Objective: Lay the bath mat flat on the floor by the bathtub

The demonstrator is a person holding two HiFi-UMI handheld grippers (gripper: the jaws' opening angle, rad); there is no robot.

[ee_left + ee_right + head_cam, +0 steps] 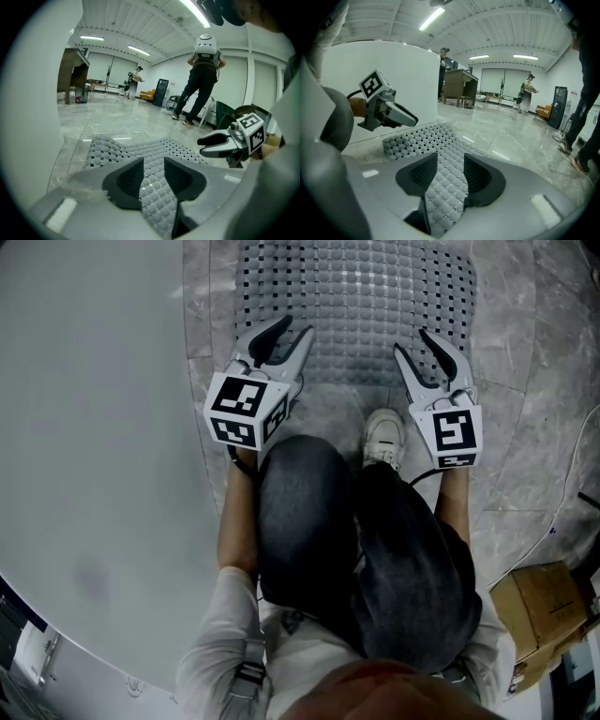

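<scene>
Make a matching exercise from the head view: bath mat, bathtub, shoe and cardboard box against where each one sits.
Things:
1. bath mat
2. bathtub
3. shoe
4. cardboard box

Places:
a. lower right, on the floor
b. between the left gripper and the right gripper
c. filling the left side
d. spread on the floor, top centre

Pairs: 1-d, 2-c, 3-b, 4-a

Bathtub (94,427) blocks left — floor (534,409) free rightward.
</scene>
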